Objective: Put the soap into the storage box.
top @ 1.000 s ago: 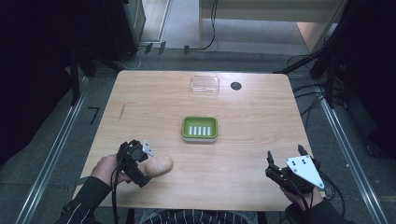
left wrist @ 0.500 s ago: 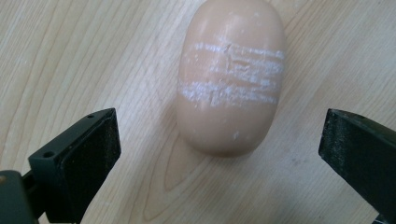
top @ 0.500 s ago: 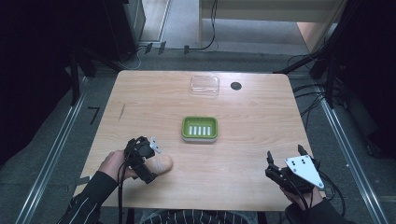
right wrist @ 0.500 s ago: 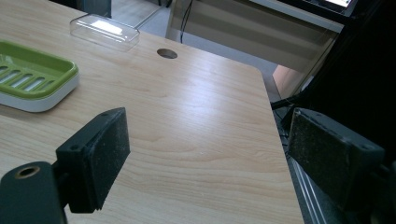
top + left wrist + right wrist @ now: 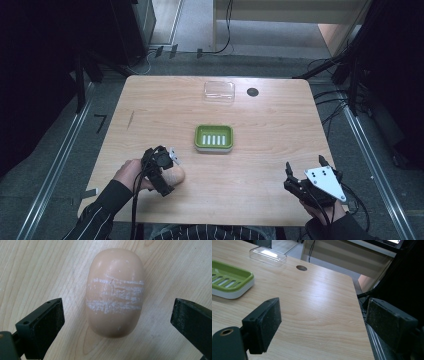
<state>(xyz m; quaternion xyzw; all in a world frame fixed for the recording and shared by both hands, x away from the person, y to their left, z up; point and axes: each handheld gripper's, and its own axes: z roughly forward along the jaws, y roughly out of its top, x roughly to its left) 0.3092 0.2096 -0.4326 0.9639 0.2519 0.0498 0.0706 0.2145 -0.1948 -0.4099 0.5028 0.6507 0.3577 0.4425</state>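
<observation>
From the high view, the left gripper [image 5: 159, 170] sits over a tan bar of soap [image 5: 174, 175] near the front of the wooden table [image 5: 270, 130]. The person's left hand [image 5: 131, 173] holds it. Up and to the right of this gripper is a green soap dish [image 5: 214, 138], well apart from it. Farther off past the dish lie a clear lid [image 5: 219, 92] and a small dark hole [image 5: 252, 92] in the table. The right gripper [image 5: 300, 187] rests near the front right corner, with its grey plate [image 5: 325, 182] on top.

In the left gripper view, the soap [image 5: 115, 292] lies flat on the wood between the two black jaws. The jaws stand wide apart and do not touch it. There is bare wood on each side of the soap. White scratchy marks run across its top.

In the right gripper view, the jaws are wide apart too, with nothing between them but table. The green soap dish [image 5: 229, 278] is ahead and to the left of the jaws. The clear lid [image 5: 268, 255] is farther off behind it, and the hole [image 5: 301, 268] is just beside the lid.
</observation>
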